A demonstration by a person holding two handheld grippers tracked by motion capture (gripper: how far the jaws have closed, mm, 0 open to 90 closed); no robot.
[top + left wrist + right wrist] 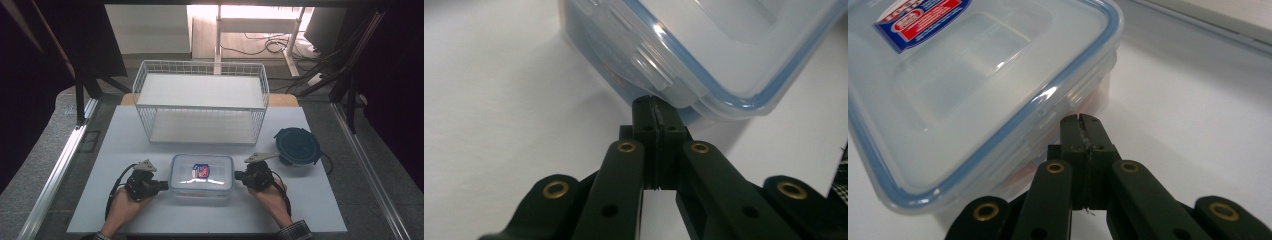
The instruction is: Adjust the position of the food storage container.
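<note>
A clear rectangular food box with a blue-sealed lid and a red and blue label lies on the white table near its front edge. My left gripper is shut with nothing between its jaws, and its tips meet the box's left end. In the left gripper view the shut tips sit just under the lid's clip flap on the box. My right gripper is likewise shut and empty, against the box's right end. In the right gripper view its tips rest below the lid's rim on the box.
A white wire basket rack with two shelves stands at the back of the table. A dark blue round lidded container sits right of the box, close behind the right gripper. Metal rails run along both table sides.
</note>
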